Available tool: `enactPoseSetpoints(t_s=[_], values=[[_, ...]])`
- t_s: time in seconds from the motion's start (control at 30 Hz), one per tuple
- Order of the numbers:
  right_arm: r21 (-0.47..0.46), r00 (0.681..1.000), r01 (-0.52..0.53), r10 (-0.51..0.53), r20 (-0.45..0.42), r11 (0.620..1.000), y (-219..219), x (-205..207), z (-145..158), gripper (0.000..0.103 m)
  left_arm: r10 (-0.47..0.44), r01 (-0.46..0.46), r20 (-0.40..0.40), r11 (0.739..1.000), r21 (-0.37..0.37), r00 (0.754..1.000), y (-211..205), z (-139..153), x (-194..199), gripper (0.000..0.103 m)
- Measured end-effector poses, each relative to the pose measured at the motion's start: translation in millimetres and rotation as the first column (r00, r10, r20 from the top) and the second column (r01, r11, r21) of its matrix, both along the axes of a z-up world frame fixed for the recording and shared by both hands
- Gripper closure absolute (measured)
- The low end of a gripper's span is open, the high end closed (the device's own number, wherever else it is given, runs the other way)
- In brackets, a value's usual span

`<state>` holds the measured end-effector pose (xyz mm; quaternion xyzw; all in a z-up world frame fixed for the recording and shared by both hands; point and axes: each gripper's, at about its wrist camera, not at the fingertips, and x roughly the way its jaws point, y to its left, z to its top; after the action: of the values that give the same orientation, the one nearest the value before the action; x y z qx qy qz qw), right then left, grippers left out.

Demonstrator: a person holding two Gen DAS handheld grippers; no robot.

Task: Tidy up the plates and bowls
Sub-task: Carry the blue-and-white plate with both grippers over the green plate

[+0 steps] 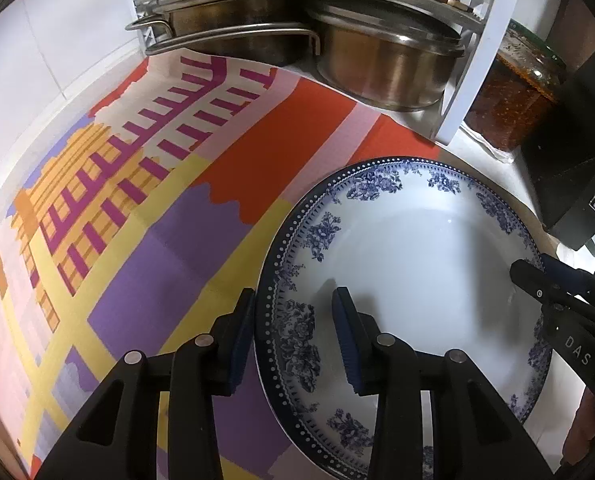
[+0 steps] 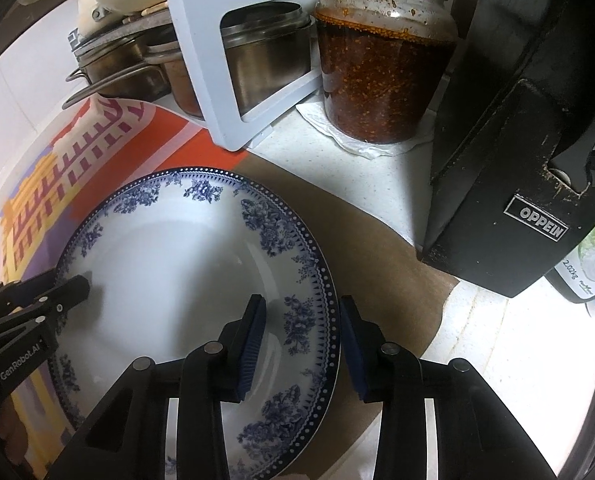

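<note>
A blue-and-white floral plate (image 1: 409, 272) lies flat on the surface (image 2: 497, 344), partly over a multicoloured patterned mat (image 1: 145, 208), with both tools straddling opposite sides of its rim. The left tool (image 1: 293, 340) has one blue pad outside the plate's left edge and the other inside on the white well; a gap shows around the rim, so it is not clamped. The right tool (image 2: 303, 344) stands likewise across the plate's right edge, one pad inside and one outside over a brown sheet (image 2: 381, 248), jaws partly apart and not pressing on the rim. Ahead of both tools, a white rack (image 2: 205, 60) holds steel pots (image 1: 381, 64). Ahead and to the right of the right tool stand a glass jar of red chilli paste (image 2: 385, 64) and a black box marked OPPEIN (image 2: 509, 184).
</note>
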<state>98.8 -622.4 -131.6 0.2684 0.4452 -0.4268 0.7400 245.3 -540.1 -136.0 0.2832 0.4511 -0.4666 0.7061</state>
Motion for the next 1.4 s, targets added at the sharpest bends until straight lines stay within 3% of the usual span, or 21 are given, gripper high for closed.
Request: enactPoseSetpoints(t_s=[0.67,1.4], values=[[-0.066,0.993,-0.119,0.120,0.021,0.991,58,15,43,0.066,0.144,-0.140,0.053,0.987,-0.076,0.988,91,48,7,0.065],[-0.148,0.940,-0.328,0.339,0.049,0.933,167,54,85,0.066,0.365,-0.352,0.072,0.925,-0.143,0.928,236,86,22,0.065]])
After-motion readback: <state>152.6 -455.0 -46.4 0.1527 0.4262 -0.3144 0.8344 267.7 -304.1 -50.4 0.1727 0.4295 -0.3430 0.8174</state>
